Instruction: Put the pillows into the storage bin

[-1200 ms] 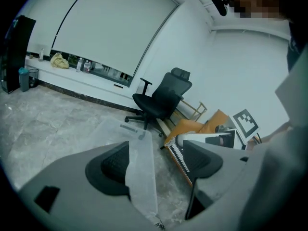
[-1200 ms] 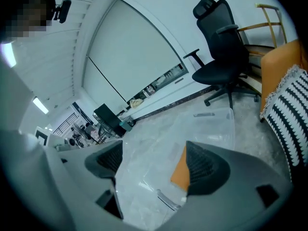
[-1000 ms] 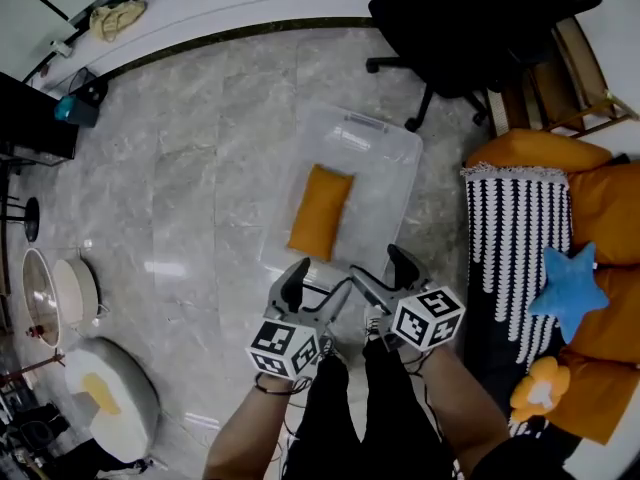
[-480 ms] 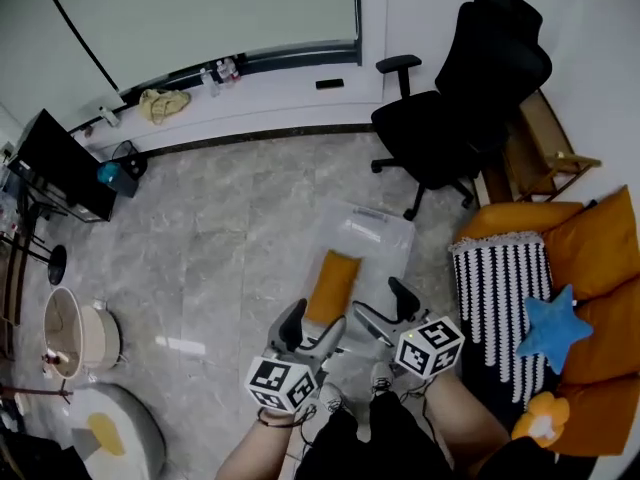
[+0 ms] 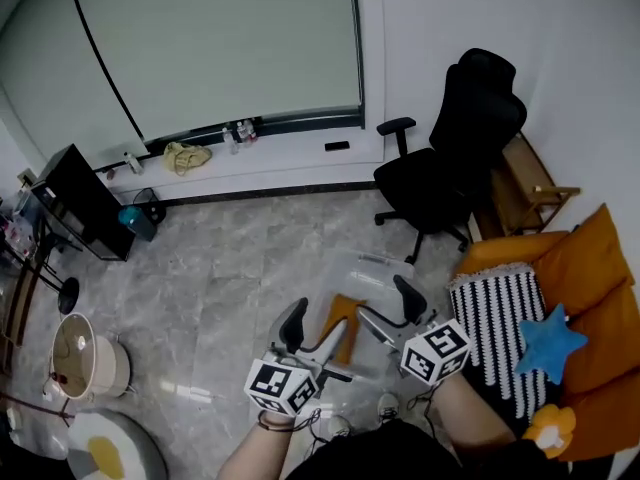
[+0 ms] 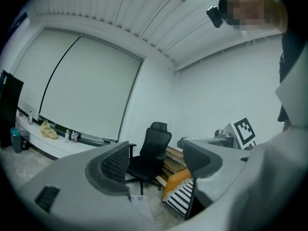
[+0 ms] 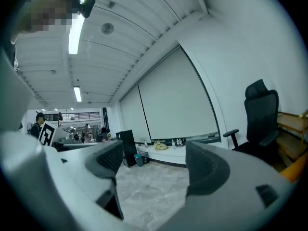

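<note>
The clear storage bin (image 5: 380, 268) stands on the grey floor, with an orange pillow (image 5: 345, 318) lying in it. Both grippers hang level above its near end. My left gripper (image 5: 312, 330) is open and empty; its own view shows only the room between its jaws (image 6: 156, 162). My right gripper (image 5: 388, 308) is also open with nothing between its jaws (image 7: 154, 162). On the sofa at the right lie a black-and-white striped pillow (image 5: 505, 313), a blue star pillow (image 5: 548, 340), orange cushions (image 5: 585, 263) and a yellow plush (image 5: 545, 428).
A black office chair (image 5: 450, 158) and a wooden shelf (image 5: 522, 183) stand behind the bin. A black cabinet (image 5: 80, 213) is at the left wall, a pale bucket (image 5: 85, 358) and a round grey cushion (image 5: 105, 453) at the lower left.
Both grippers have risen high above the bin, still open and empty. The head view has tilted up, so more of the wall and blind shows and the bin looks smaller.
</note>
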